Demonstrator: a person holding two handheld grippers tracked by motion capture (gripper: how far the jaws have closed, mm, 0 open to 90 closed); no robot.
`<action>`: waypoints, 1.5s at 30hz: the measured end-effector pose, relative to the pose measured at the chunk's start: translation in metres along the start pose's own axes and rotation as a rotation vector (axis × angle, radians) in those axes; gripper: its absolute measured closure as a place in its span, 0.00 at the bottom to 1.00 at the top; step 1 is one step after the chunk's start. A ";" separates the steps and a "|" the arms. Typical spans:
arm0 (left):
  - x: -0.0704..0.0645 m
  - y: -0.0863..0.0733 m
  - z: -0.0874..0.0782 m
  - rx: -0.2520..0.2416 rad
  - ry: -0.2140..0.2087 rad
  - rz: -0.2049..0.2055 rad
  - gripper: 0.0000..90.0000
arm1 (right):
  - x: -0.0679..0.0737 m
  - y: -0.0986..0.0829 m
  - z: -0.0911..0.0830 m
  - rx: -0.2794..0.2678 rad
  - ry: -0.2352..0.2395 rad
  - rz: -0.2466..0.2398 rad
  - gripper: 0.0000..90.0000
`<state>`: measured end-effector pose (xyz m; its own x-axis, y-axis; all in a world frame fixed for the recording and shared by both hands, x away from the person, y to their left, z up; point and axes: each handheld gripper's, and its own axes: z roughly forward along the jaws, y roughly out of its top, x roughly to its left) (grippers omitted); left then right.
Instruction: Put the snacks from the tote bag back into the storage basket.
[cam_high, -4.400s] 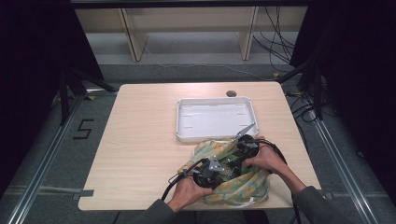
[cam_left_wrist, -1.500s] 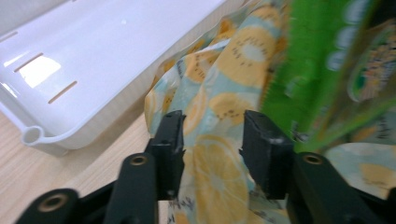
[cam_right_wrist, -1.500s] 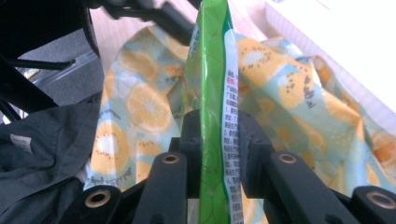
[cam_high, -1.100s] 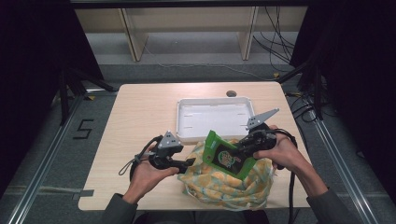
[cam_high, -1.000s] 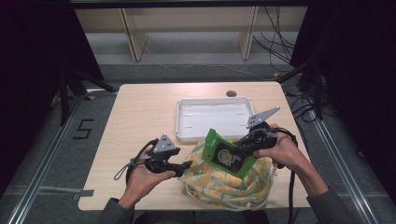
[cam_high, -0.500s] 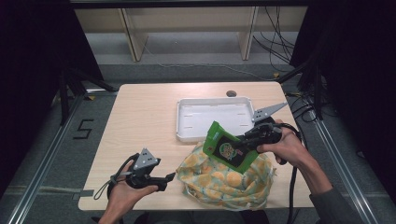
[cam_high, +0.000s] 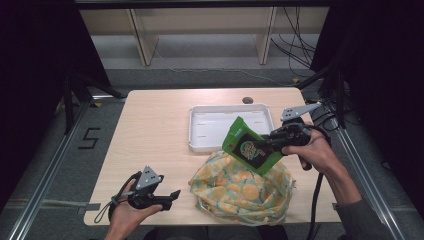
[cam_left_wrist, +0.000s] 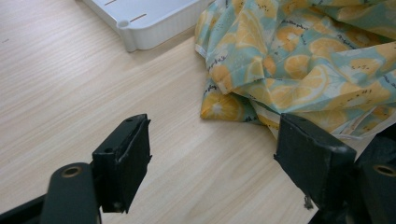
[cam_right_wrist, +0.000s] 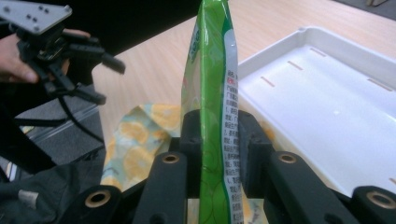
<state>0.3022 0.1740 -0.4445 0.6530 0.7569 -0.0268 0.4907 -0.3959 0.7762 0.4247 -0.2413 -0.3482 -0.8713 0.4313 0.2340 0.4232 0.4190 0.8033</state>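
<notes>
A pale wooden desk (cam_high: 150, 130) carries a shallow white plastic tray (cam_high: 205, 131) toward its far side and a crumpled cloth bag printed with yellow lemons on pale green (cam_high: 240, 187) at its near edge, the two just beside each other. Above the bag, the right gripper (cam_high: 266, 142) holds a flat green snack packet (cam_high: 248, 146) clear of the cloth, its jaws closed tight on the packet's lower edge. In the right gripper view the packet (cam_right_wrist: 212, 93) stands edge-on and upright between the jaws, its long axis rising away from them, with the tray (cam_right_wrist: 327, 93) lying to the right of the packet and a little beyond it. From above, the packet hangs tilted over the tray's near right corner, so the tray lies just ahead and toward the person's left of the grip; a short carry that way would likely bring it over the tray's floor. The left gripper (cam_high: 167, 195) rests low over the desk's near left edge, well apart from the packet, its jaws spread wide and holding nothing; in its own view bare desk shows between them, with the bag's (cam_left_wrist: 299, 60) hem just beyond.
</notes>
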 end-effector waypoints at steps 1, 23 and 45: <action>0.000 -0.001 0.000 0.001 0.000 0.008 0.27 | -0.002 0.001 -0.001 -0.002 0.004 0.001 0.84; -0.003 -0.014 -0.002 0.032 0.014 0.025 0.26 | -0.046 0.019 0.005 -0.078 -0.100 0.092 0.84; -0.005 -0.017 -0.006 0.039 0.004 0.067 0.26 | -0.103 0.021 0.042 -0.115 -0.258 0.292 0.84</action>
<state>0.2867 0.1805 -0.4539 0.6828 0.7301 0.0275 0.4677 -0.4657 0.7513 0.5333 -0.2436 -0.3780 -0.6217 0.7113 0.3279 0.6002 0.1636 0.7830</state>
